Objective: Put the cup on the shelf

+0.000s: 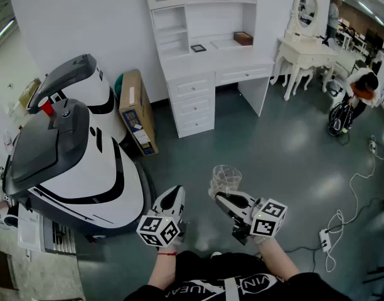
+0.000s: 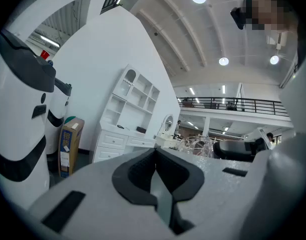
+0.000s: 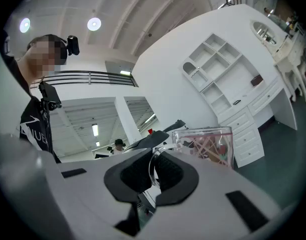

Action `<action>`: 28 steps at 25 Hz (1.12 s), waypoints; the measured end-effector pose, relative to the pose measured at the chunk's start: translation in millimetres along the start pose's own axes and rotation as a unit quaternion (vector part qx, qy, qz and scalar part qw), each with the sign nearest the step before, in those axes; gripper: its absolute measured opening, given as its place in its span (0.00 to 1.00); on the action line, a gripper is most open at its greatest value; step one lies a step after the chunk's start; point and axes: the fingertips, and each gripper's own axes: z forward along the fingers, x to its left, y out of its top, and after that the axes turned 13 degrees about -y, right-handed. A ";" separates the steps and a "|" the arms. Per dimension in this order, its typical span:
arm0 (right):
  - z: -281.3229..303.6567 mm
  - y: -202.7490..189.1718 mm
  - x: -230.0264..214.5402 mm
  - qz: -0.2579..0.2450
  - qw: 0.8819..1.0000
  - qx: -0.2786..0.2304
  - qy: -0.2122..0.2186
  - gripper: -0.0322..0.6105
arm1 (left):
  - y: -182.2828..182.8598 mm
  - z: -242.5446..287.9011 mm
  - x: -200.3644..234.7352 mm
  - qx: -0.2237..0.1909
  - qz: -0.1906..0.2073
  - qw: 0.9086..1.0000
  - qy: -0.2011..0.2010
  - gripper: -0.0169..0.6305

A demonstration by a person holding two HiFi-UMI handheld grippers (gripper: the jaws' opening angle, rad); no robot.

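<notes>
- Right gripper (image 1: 221, 197) had its jaws closed on the clear handle of the cup (image 1: 225, 179), and the right gripper view (image 3: 153, 171) showed that loop pinched between the black pads.
- Cup (image 3: 205, 144) stood out past the jaw tips, held in the air above the grey floor (image 1: 286, 149), roughly upright in the head view and well short of the shelf (image 1: 204, 17).
- Left gripper (image 1: 175, 194) was level with the right one and just beside it, pointing forward. Its own view (image 2: 155, 171) showed the pads drawn together with nothing between them.
- Both forearms reached forward from the bottom of the head view, the right (image 1: 277, 256) angled slightly inward and the left (image 1: 165, 265) nearly straight.
- Shelf (image 3: 218, 79) stood against the white wall ahead, over a desk with drawers (image 1: 195, 102).
- Beside the left gripper stood a large white-and-black machine (image 1: 79, 162), with a cardboard box (image 1: 138, 111) leaning behind it.
</notes>
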 end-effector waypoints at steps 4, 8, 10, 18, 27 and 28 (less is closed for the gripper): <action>-2.1 2.6 -6.9 -0.011 1.000 -0.004 -0.007 0.08 | 3.0 13.9 -6.0 0.002 0.007 1.000 -0.015 0.04; -10.6 5.2 -19.5 -0.015 1.000 -0.005 -0.017 0.08 | 1.7 29.0 -15.4 0.009 0.016 1.000 -0.024 0.04; -10.2 7.5 -27.0 -0.015 1.000 -0.008 -0.020 0.08 | 2.4 37.0 -14.5 0.012 0.021 0.999 -0.028 0.04; 27.4 11.3 -65.3 -0.007 0.999 0.003 -0.032 0.08 | -3.2 75.6 21.4 0.033 0.016 0.999 -0.038 0.04; 117.5 46.7 -121.7 -0.007 1.000 0.002 -0.019 0.08 | 20.5 148.3 111.7 0.036 0.004 0.998 -0.045 0.04; 128.3 51.4 -128.5 -0.006 1.000 0.001 -0.019 0.08 | 23.5 157.0 122.1 0.038 0.002 0.998 -0.046 0.04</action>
